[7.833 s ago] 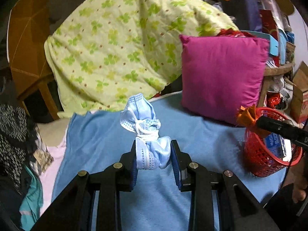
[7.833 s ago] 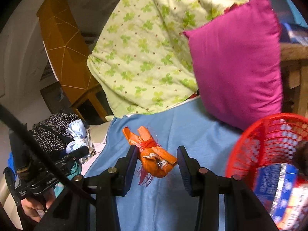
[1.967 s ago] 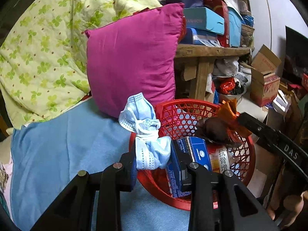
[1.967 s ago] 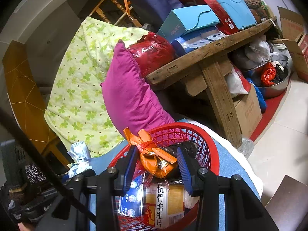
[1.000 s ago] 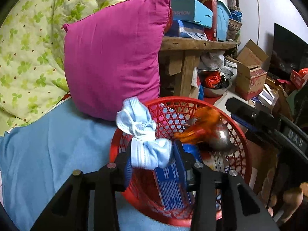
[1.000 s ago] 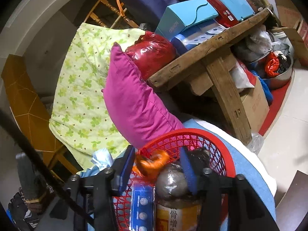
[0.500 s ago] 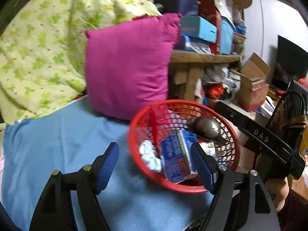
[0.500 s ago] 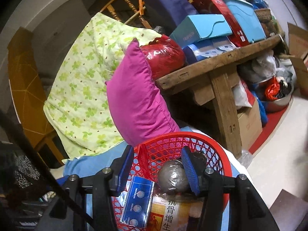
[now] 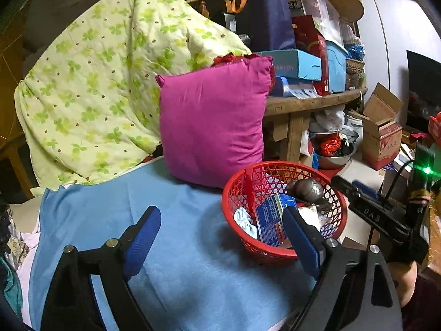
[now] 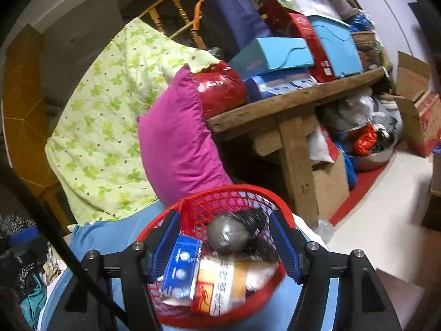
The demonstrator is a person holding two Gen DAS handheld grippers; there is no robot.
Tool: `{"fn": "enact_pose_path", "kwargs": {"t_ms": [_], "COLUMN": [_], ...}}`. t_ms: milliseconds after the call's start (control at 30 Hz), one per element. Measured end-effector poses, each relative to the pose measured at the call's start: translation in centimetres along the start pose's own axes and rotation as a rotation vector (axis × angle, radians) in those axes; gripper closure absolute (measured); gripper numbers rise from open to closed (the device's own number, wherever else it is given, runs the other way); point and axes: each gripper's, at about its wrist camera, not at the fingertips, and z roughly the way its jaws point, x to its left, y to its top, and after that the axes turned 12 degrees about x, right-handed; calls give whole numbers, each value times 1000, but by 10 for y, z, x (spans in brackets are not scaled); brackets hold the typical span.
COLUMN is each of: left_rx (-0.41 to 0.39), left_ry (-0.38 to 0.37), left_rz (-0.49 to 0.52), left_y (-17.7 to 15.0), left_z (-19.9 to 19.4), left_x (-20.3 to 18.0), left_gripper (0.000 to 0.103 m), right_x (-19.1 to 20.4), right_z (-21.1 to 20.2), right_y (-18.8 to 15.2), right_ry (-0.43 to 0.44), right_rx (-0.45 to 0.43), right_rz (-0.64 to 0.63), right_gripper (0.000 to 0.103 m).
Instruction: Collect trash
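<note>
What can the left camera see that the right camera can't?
Only the left wrist view shows the crumpled blue mask lying in the basket, and the right gripper reaching in from the side. Only the right wrist view shows the orange-labelled packet in the basket. Both show the red basket, the blue box, the grey lump, the pink pillow and the blue blanket. Both grippers are open.
</note>
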Motion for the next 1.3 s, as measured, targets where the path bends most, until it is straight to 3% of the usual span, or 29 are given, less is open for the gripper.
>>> {"fn": "enact_pose_path", "kwargs": {"t_ms": [167, 333, 800, 1300], "left_rx": [-23, -33, -57, -52], "left_ry": [18, 25, 76, 124], "left_rz": [11, 4, -17, -32], "left_y": [-6, -14, -28, -28], "left_z": [-20, -41, -88, -107], "left_x": [1, 6, 11, 10], "left_gripper": [9, 8, 7, 5], "right_x": [-3, 12, 79, 97], "right_z": [-17, -38, -122, -139], "right_y": [-16, -21, 2, -10], "right_ry": [-3, -34, -95, -156], "right_rx": [24, 30, 51, 149], "right_rz": [43, -2, -123, -194], "right_gripper": [33, 33, 30, 30]}}
